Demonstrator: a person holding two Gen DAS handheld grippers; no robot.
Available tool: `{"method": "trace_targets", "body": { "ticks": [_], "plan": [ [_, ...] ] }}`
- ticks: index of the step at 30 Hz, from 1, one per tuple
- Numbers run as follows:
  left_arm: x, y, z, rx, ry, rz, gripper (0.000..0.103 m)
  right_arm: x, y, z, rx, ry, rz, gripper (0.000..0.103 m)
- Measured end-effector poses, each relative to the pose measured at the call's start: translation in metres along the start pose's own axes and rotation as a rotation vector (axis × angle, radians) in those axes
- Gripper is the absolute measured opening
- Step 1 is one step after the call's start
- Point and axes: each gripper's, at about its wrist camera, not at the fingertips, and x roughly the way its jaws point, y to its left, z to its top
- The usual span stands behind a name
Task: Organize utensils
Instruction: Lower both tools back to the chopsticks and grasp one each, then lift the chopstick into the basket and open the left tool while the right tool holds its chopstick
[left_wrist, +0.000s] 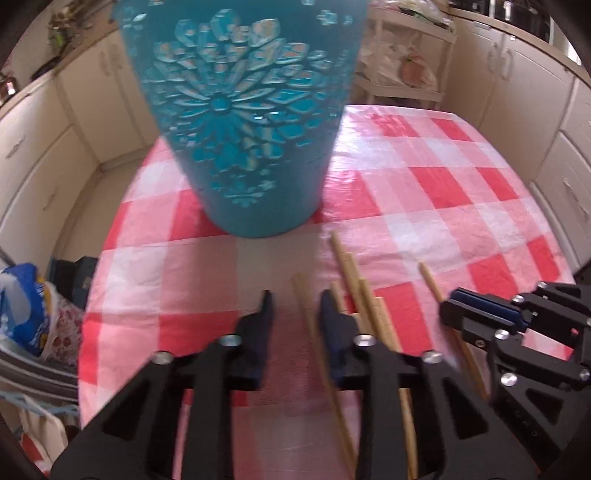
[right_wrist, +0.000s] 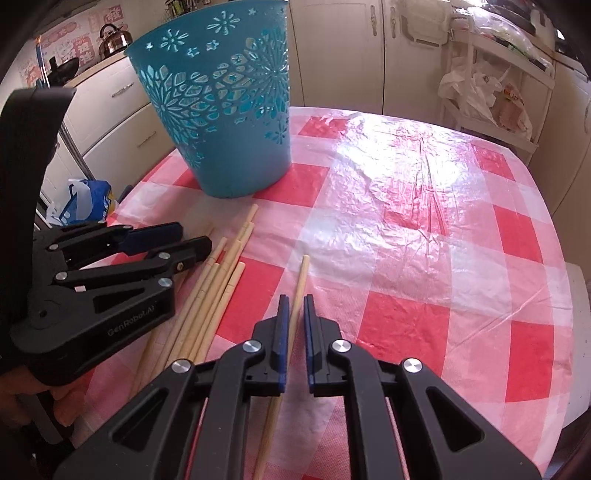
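While its jaws stand apart astride a single chopstick (right_wrist: 300, 284), the right hand-held gripper (right_wrist: 294, 314) sits low over the worktop (right_wrist: 424, 229); the left hand-held gripper (left_wrist: 293, 308), also spread, straddles one stick of the chopstick bundle (right_wrist: 218, 291); beyond stands the teal basket (right_wrist: 225, 110), near the left edge; checked cloth lies bare rightward; the basket rim is cut off in the left view.

It was a home kitchen: cream cabinets (right_wrist: 110, 107) lined the walls, a steel kettle (right_wrist: 113, 38) sat on the counter at upper left, a shelf rack (right_wrist: 491, 92) held bags at upper right, and a red-checked cloth covered the table (right_wrist: 424, 221).
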Motion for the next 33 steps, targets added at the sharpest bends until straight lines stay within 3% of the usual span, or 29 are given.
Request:
{"method": "trace_targets", "body": {
  "ticks": [3,7,14,17,20,24,33],
  "plan": [
    [0.0,0.008,0.003,-0.001,0.028,-0.054,0.014,-0.002,-0.004,-0.001,0.0,0.015,0.008,0.007],
    [-0.001,0.016,0.005,-0.019,0.083,-0.072,0.015,-0.002,-0.003,-0.001,-0.011,0.033,0.008,0.008],
    [0.0,0.01,0.006,0.029,0.092,-0.038,0.016,-0.002,0.002,-0.003,-0.035,0.033,-0.013,0.008],
    [0.0,0.008,0.007,0.038,0.097,-0.05,0.005,-0.002,0.002,-0.003,-0.033,0.024,-0.014,0.008],
    [-0.009,0.009,0.002,0.037,0.078,-0.037,0.005,-0.003,0.001,-0.004,-0.02,0.013,-0.011,0.008],
    [-0.036,0.011,-0.001,-0.004,-0.021,-0.057,0.005,-0.004,-0.001,-0.008,0.003,-0.007,-0.012,0.008],
    [-0.136,0.05,0.006,-0.133,-0.446,-0.204,0.005,-0.006,-0.013,-0.012,0.089,-0.039,0.018,0.006]
  ]
}}
